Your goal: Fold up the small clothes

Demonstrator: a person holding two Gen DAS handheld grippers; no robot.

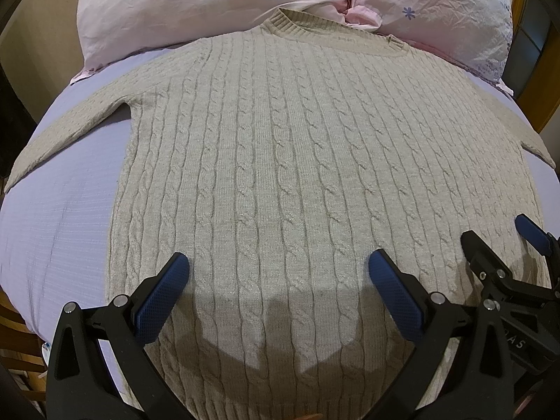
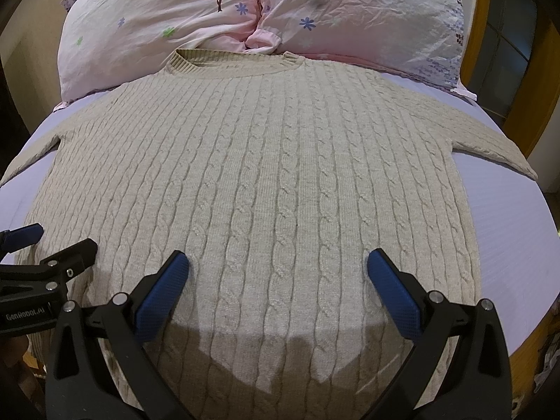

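One beige cable-knit sweater (image 1: 297,161) lies flat and spread on a lilac bedsheet (image 1: 59,217), collar (image 1: 280,22) at the far end touching the pillows; two pink floral pillows, left pillow (image 2: 154,17) and right pillow (image 2: 367,17), side by side at the head of the bed; two sleeves out sideways, left sleeve (image 1: 63,140) running to the bed's left edge, right sleeve (image 2: 497,150) running toward the right edge; bare sheet shows along both flanks of the sweater body, wider on the left in the left wrist view and on the right in the right wrist view; hem end is near the cameras, partly under gripper shadow.

Two grippers, both above the lower sweater body, close side by side; left gripper (image 1: 278,280) jaws spread wide, nothing between them; right gripper (image 2: 278,280) jaws likewise wide apart, holding nothing; four blue pads in all; wooden frame (image 2: 546,112) lines the right side past the bed.
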